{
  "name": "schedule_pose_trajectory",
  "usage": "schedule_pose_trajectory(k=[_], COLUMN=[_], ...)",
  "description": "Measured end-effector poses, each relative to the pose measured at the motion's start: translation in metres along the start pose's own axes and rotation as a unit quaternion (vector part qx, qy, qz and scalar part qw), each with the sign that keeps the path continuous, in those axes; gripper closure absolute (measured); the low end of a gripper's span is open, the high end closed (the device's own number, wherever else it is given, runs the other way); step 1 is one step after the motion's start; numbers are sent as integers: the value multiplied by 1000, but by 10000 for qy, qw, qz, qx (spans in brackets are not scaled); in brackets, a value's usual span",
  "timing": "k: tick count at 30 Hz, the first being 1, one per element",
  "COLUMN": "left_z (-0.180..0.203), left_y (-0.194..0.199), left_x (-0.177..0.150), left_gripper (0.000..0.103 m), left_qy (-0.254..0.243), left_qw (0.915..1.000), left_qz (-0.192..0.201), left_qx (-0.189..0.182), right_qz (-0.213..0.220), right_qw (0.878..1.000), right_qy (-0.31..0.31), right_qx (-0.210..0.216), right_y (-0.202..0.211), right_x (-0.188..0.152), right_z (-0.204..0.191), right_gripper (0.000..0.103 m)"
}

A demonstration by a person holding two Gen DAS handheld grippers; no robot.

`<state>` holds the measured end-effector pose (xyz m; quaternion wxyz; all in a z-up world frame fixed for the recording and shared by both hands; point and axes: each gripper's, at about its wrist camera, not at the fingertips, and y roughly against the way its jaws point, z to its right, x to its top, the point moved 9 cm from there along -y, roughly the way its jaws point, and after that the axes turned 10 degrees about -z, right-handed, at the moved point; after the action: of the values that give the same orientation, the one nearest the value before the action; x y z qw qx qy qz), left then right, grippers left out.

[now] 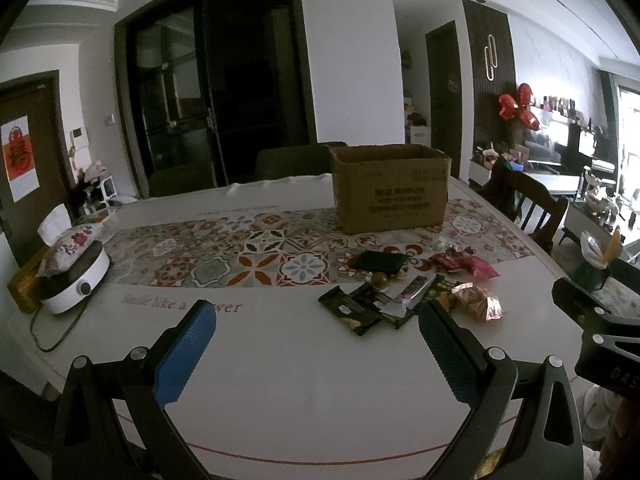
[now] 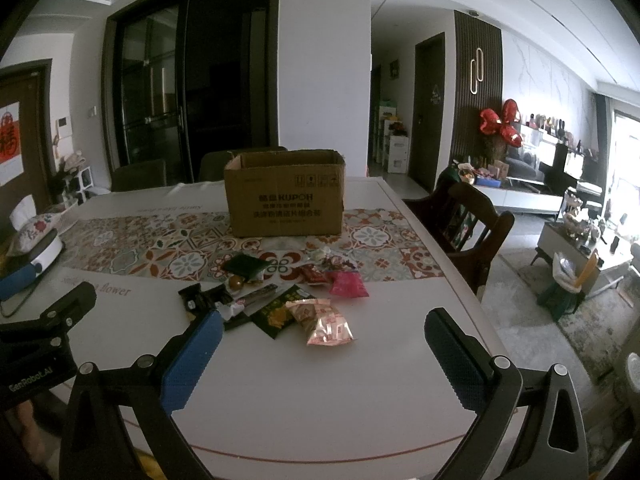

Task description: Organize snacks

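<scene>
Nearest the lens, the left hand-held gripper [image 1: 316, 340] is held above the bare white tabletop [image 1: 280, 380], its blue-padded fingers spread wide with nothing between them. The right hand-held gripper [image 2: 322, 354] is held the same way, fingers apart and empty, just short of the snacks.

Beyond the fingers, a loose heap of snacks [image 2: 280, 300] is seen scattered on the tabletop: a shiny pinkish packet [image 2: 326, 322] nearest, a green and yellow packet [image 2: 278, 310] touching it, dark wrappers [image 1: 360, 310] to the left, a bright pink bag [image 2: 348, 283], small red packets [image 2: 314, 274], a round brown sweet [image 2: 236, 282] and a flat dark pouch [image 2: 246, 265] lying on the patterned runner [image 1: 240, 256].

Farther back, a cardboard box [image 2: 285, 196] stands open on the runner, well apart from the heap. Its inside is hidden, so whether anything has been put in cannot be told. The task is judged to be at or near its start: nothing is gripped, and every visible snack is left to be gathered, probably into the box.

At the left edge of the tabletop a white round cooker [image 1: 74, 280] is placed, with a floral tissue cover [image 1: 70, 246] resting against it. Wooden chairs [image 2: 468, 228] are drawn up at the right side. Behind, dark glass doors [image 1: 180, 108], a white pillar [image 2: 324, 60] and a bright living area with red balloons [image 2: 500, 122] are visible.
</scene>
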<state>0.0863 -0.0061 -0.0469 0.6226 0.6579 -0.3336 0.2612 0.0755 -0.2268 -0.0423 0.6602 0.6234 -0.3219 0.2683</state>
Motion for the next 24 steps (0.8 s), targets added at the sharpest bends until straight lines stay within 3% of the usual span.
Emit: schedule_pose_trajectory(k=[8, 22, 24], left_z=[21, 69, 75], left_y=[-17, -90, -99], left_x=[12, 25, 26], left_gripper=[1, 26, 27], left_qy=[-402, -1164, -1248], left_qw=[9989, 9883, 9863], left_qz=[-39, -540, -615], left_qx=[-254, -830, -889], right_qz=[-142, -634, -727], right_qw=[9998, 9976, 9968], right_qy=[12, 75, 41], right_qx=[148, 260, 325], right_y=[-12, -85, -95], right_x=[6, 13, 13], right_z=[7, 16, 18], right_gripper=[1, 1, 5])
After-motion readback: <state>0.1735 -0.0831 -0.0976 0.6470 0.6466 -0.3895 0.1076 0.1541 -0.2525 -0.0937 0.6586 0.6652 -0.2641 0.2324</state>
